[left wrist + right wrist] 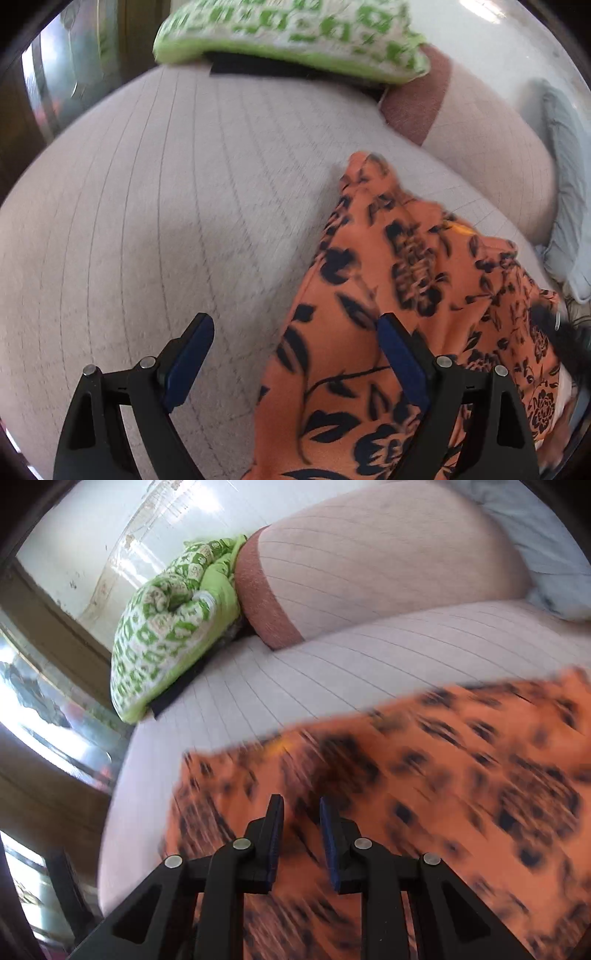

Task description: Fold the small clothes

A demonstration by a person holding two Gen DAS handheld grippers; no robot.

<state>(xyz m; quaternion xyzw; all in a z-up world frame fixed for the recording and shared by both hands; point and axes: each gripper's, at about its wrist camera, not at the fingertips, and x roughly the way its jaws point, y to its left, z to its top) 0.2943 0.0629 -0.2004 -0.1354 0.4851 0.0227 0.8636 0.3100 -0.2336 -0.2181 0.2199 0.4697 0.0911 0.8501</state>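
An orange garment with a black flower print (413, 295) lies bunched on the pale striped sofa seat (166, 192). My left gripper (295, 328) is open; its right finger is over the garment's left edge and its left finger is over bare seat. In the right wrist view the same garment (424, 794) is blurred and spreads across the lower right. My right gripper (301, 808) hangs over its left part with a narrow gap between the fingers and nothing visibly between them.
A green and white patterned blanket (295, 33) sits at the far end of the sofa, also in the right wrist view (166, 627). The sofa backrest (388, 565) with a reddish band (258, 590) rises behind. A pale blue cloth (565, 192) lies at right.
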